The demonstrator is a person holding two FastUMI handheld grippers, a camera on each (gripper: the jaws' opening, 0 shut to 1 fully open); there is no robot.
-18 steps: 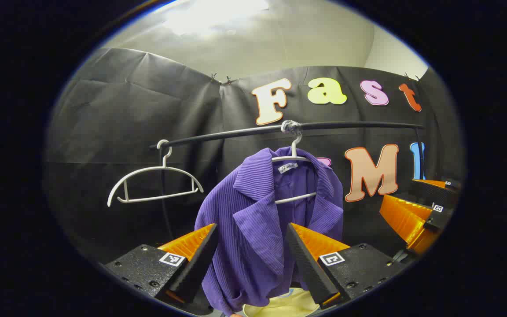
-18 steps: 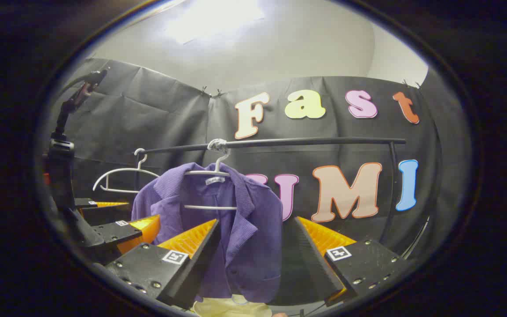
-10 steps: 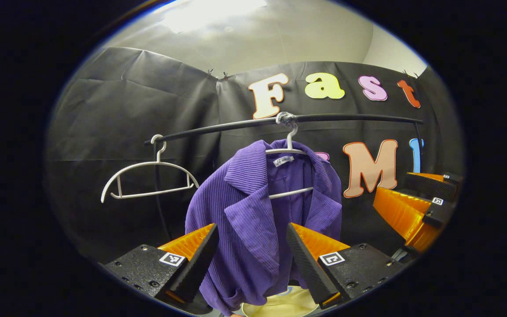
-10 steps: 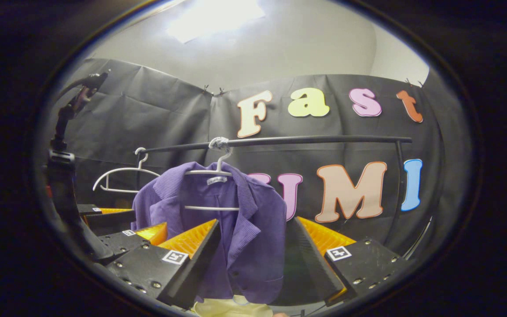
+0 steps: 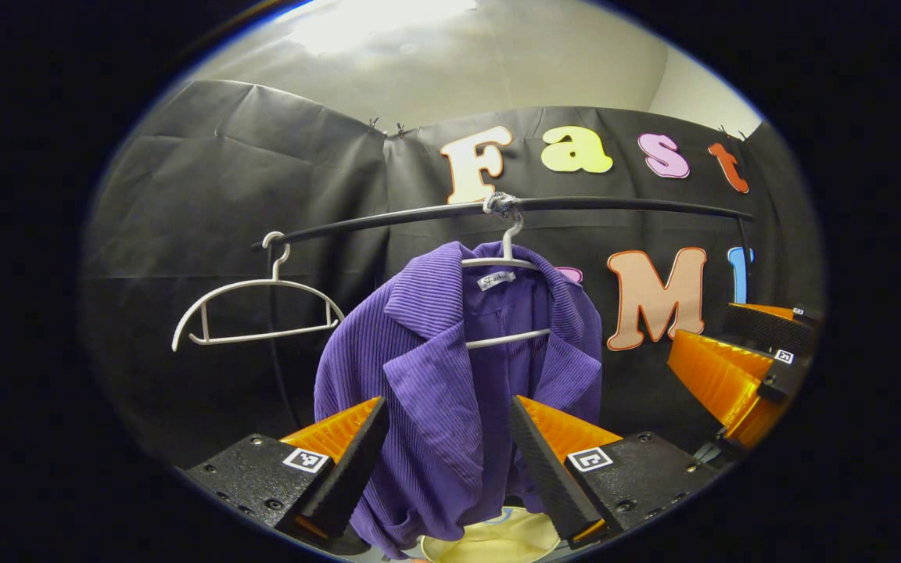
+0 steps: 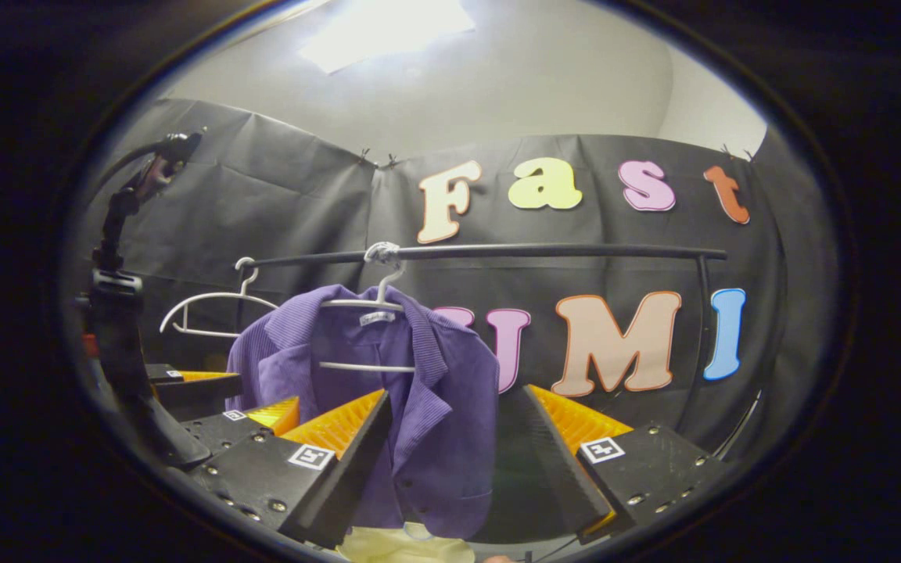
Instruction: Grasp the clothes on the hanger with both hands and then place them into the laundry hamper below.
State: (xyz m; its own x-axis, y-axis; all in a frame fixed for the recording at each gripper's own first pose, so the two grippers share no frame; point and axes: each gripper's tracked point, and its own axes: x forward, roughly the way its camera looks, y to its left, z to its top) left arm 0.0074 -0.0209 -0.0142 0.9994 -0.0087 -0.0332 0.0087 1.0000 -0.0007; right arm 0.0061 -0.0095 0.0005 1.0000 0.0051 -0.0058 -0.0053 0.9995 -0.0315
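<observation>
- Purple ribbed fabric makes up the jacket [image 5: 450, 383], which is hung on a white hanger [image 5: 507, 270] from the black rail [image 5: 615, 205].
- An empty hanger [image 5: 255, 313] is hooked farther along the rail, well apart from the jacket.
- The left gripper [image 5: 446, 438] is held with jaws spread wide, the jacket's front seen between its fingers; contact cannot be told.
- The right gripper [image 6: 458, 438] is likewise held open before the jacket's lower edge [image 6: 435, 469].
- A pale yellow hamper [image 5: 497, 543] is seen just below the jacket.
</observation>
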